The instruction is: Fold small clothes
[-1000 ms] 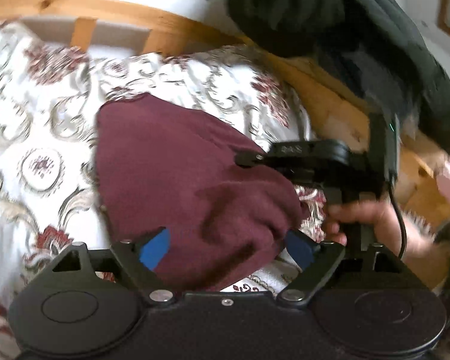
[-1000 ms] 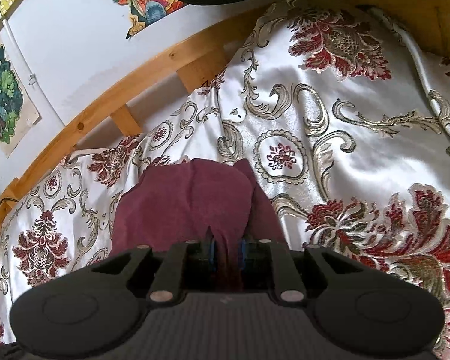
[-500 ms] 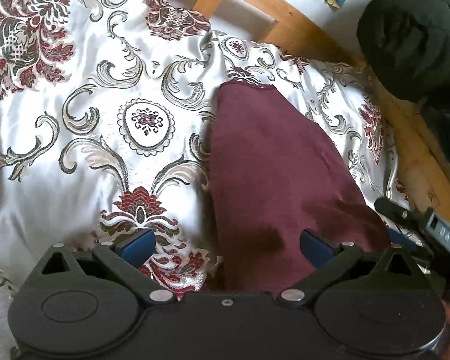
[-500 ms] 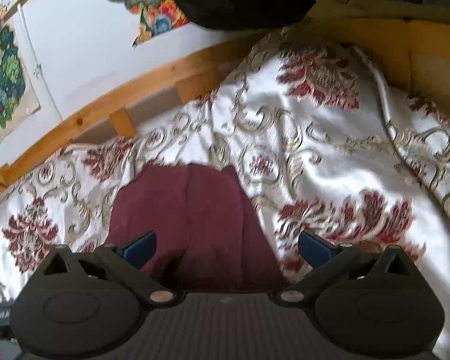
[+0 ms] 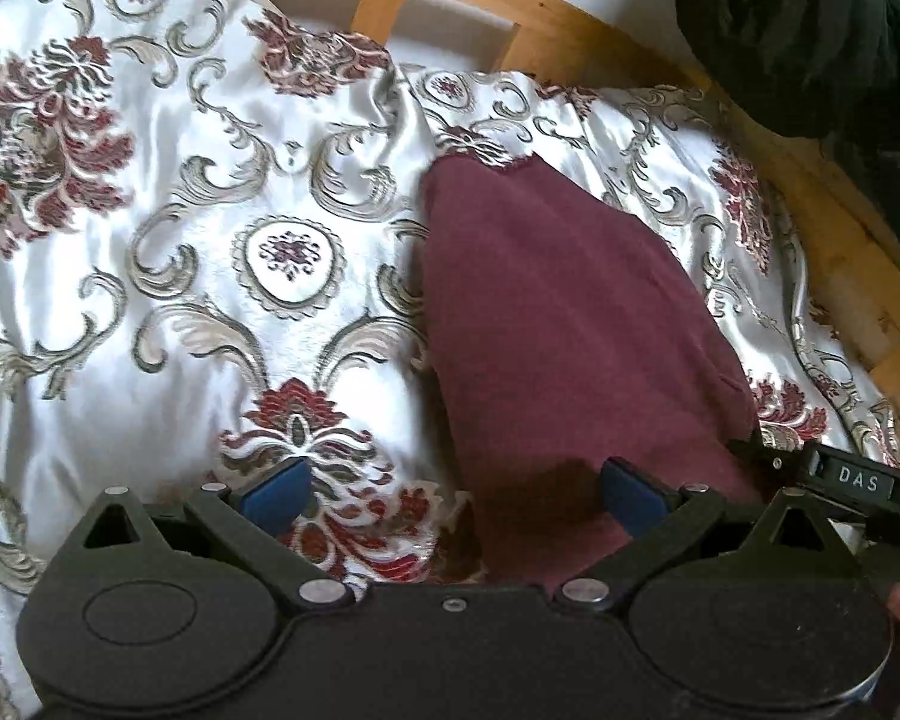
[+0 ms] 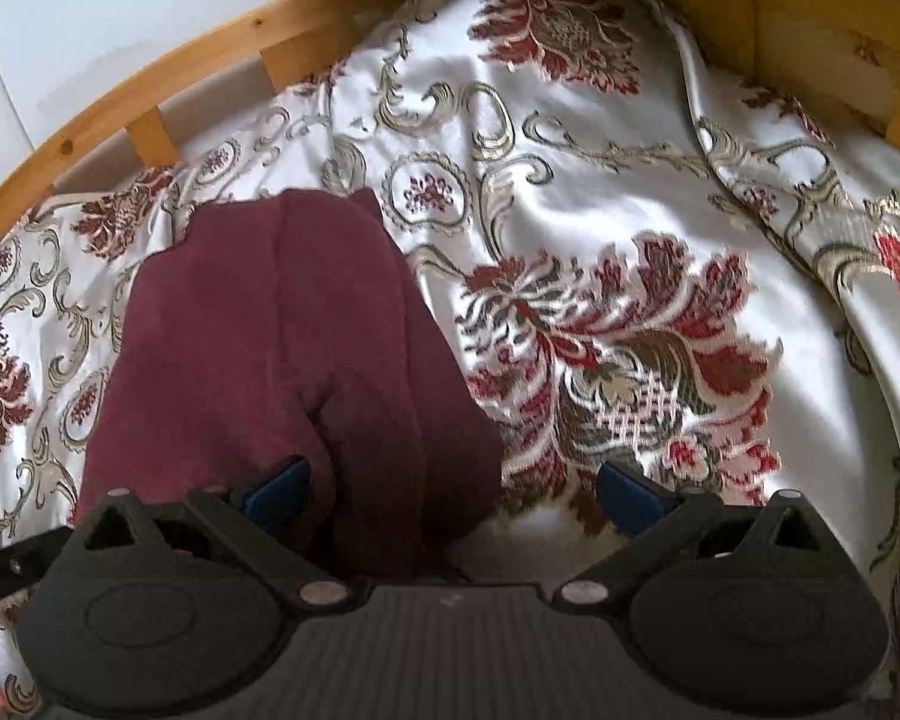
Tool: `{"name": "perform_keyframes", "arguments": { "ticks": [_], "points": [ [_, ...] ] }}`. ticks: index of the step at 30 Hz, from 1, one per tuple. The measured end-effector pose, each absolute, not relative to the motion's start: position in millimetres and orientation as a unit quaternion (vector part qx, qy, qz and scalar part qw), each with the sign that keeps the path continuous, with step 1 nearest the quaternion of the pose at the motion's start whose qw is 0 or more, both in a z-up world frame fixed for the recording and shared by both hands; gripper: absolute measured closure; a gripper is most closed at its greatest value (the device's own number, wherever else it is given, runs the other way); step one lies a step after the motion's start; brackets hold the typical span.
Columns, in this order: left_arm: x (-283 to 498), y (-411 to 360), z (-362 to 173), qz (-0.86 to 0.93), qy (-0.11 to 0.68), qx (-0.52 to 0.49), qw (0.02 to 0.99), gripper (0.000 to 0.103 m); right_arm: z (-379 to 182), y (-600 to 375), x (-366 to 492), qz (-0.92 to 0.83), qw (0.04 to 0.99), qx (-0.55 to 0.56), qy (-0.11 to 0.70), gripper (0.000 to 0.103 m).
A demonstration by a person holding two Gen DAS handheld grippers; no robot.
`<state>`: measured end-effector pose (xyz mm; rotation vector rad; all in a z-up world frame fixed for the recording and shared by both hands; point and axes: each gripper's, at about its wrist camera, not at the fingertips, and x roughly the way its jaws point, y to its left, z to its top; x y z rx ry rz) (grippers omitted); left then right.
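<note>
A small maroon garment (image 5: 564,324) lies folded lengthwise on the floral bedspread (image 5: 210,228). In the left wrist view my left gripper (image 5: 453,495) is open and empty over the garment's near left edge; its right blue pad sits above the cloth. In the right wrist view the garment (image 6: 270,348) shows a lengthwise crease, and my right gripper (image 6: 450,495) is open and empty over its near right edge. The right gripper's body (image 5: 858,483) shows at the right edge of the left wrist view.
A wooden bed rail (image 5: 570,18) curves around the far side of the bed. Dark clothing (image 5: 810,36) hangs over the rail at the upper right. A white wall with colourful pictures (image 6: 90,12) stands behind the rail.
My right gripper opened and let go of the maroon garment, which now lies flat. Both grippers drew back towards the near end of the garment.
</note>
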<state>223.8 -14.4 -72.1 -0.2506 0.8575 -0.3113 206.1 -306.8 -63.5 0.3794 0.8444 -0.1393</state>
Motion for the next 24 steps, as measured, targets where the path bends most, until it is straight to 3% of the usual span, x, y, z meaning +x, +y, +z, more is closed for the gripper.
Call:
{"name": "perform_keyframes", "arguments": {
  "ticks": [7,14,20,24],
  "points": [
    [221.5,-6.6,-72.1,-0.133,0.42,-0.132,0.888,0.001,-64.2,-316.4,200.0,-0.061,0.884,0.229,0.402,0.0],
    [223.3,-9.6,-70.9,-0.163,0.411,-0.158,0.883,0.001,-46.8,-320.1,191.7,-0.051,0.906,0.244,0.343,0.0],
    [228.8,-24.8,-77.7,-0.188,0.424,-0.151,0.873,0.001,-60.4,-322.7,207.0,-0.091,0.889,0.231,0.384,0.0],
    [233.5,-25.6,-82.9,-0.186,0.438,-0.154,0.866,0.001,-56.8,-325.0,206.3,-0.076,0.892,0.249,0.37,0.0]
  ]
}}
